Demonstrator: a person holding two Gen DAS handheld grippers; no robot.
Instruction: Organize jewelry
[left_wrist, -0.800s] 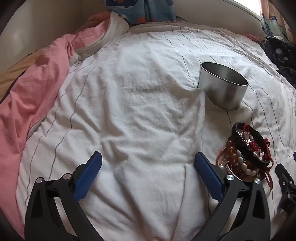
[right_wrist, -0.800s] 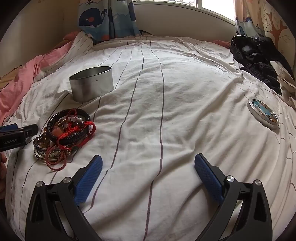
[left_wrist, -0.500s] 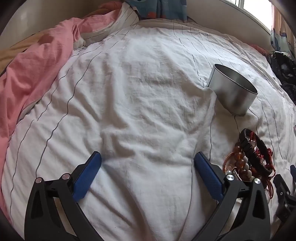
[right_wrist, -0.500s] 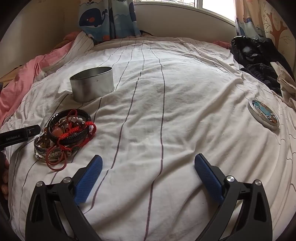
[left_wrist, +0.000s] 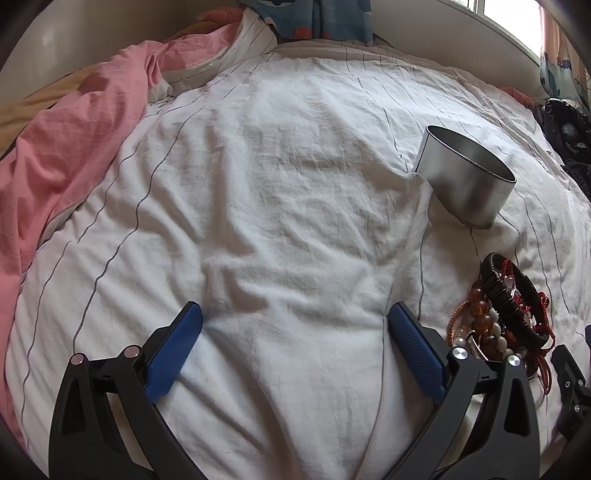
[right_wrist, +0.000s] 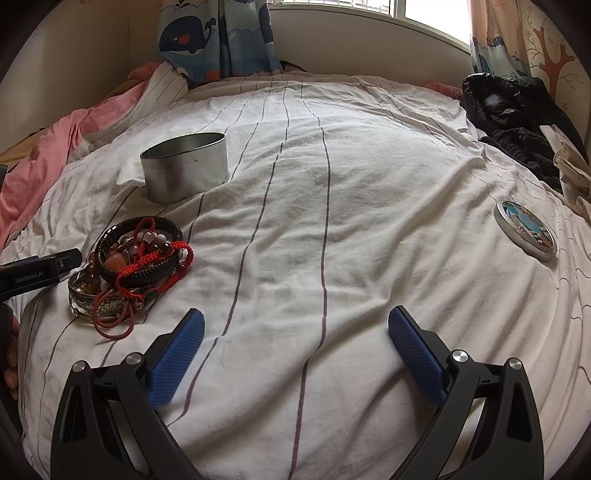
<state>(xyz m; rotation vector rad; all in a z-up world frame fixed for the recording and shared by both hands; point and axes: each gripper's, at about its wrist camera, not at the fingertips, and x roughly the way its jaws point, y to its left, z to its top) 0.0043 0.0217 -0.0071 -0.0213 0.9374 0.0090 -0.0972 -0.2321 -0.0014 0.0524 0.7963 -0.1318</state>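
Both my left gripper (left_wrist: 293, 332) and right gripper (right_wrist: 295, 338) hang spread and empty over the bedsheet (right_wrist: 369, 221). The jewelry pile (right_wrist: 129, 264) lies at ten o'clock from my right gripper, the tin (right_wrist: 184, 166) beyond at eleven. Tangled red cords could drag several bracelets up together.

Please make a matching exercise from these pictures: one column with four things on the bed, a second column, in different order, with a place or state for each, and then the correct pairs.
Things:
1. metal tin
2. pile of bracelets
3. round lid
4. pink blanket

Places or states:
A. tangled in a heap, with red cord and beads
B. open on top, standing on the sheet beyond the jewelry
C. bunched along the left edge of the bed
D. lying alone on the right side, picture side up

Pairs: 1-B, 2-A, 3-D, 4-C
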